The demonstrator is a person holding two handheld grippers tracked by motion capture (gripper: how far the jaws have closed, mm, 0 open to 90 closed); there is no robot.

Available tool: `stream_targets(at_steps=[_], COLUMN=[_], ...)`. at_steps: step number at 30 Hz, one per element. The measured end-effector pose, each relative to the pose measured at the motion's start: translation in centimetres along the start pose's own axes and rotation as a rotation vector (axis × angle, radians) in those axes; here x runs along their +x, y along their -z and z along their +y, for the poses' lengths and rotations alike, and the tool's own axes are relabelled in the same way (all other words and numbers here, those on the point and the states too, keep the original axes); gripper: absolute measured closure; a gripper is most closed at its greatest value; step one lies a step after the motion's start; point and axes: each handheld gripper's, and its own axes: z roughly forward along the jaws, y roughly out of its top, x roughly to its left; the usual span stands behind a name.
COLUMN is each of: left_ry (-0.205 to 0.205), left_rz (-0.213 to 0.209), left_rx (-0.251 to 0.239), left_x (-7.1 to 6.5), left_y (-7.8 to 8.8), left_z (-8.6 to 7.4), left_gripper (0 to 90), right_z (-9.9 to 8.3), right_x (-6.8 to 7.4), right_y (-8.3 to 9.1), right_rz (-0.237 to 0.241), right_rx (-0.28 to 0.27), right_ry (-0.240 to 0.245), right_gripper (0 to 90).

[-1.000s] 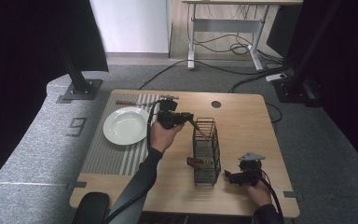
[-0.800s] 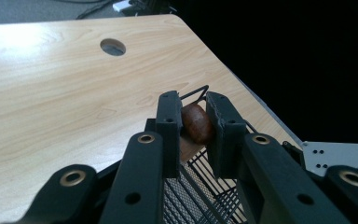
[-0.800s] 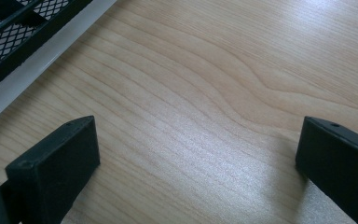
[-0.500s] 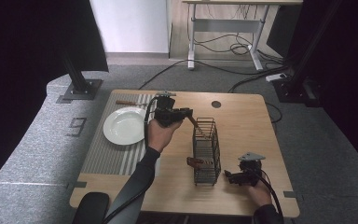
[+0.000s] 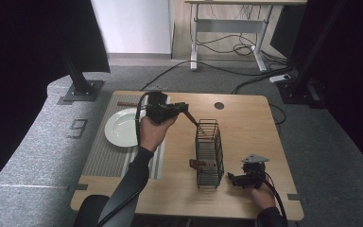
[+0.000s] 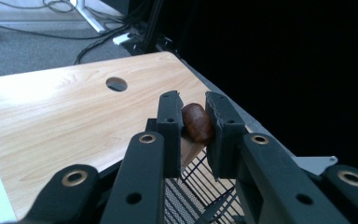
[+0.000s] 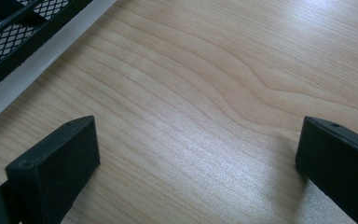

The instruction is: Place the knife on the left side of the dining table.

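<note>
Nearest, the right gripper (image 5: 230, 178) rests low on the wooden table (image 5: 246, 118), jaws spread wide over bare wood and gripping nothing; a black wire basket (image 5: 209, 153) stands just to its left. Farther off, the left gripper (image 5: 185, 108) is raised above the table, jaws clamped on the rounded end of a brown wooden utensil (image 6: 196, 122). The utensil slants forward and down from those jaws into the basket's far end. Behind the left gripper's hand, a white plate (image 5: 121, 127) sits on a striped mat (image 5: 105, 158).

Likely step: lifting the utensil out of the basket, or lowering it in; direction is unclear. Either way, the next move needs a firm grip and clearance past the wires.
</note>
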Motion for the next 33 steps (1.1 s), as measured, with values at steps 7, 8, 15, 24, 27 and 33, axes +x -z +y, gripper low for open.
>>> stream_targets(at_steps=[7, 8, 15, 24, 27, 33], left_ry=[-0.007, -0.007, 0.000, 0.015, 0.022, 0.048], left_rz=[0.002, 0.005, 0.019, 0.050, 0.059, 0.074], left_rx=[-0.032, -0.035, -0.065, -0.097, -0.101, -0.104], left_x=[-0.1, -0.1, 0.4, 1.3, 1.7, 2.8], left_y=[2.1, 2.5, 4.9, 7.8, 8.5, 9.6], left_z=[0.7, 0.8, 0.9, 0.4, -0.1, -1.3], left_gripper=[76.4, 76.4, 76.5, 76.6, 76.7, 76.8], right_z=[0.0, 0.0, 0.0, 0.0, 0.0, 0.0], right_x=[0.0, 0.0, 0.0, 0.0, 0.0, 0.0], right_y=[0.0, 0.0, 0.0, 0.0, 0.0, 0.0], right_rz=[0.000, 0.000, 0.000, 0.001, 0.001, 0.001], right_rx=[0.000, 0.000, 0.001, 0.001, 0.001, 0.001], right_ry=[0.002, 0.001, 0.001, 0.001, 0.001, -0.001], right_gripper=[0.0, 0.0, 0.0, 0.0, 0.0, 0.0])
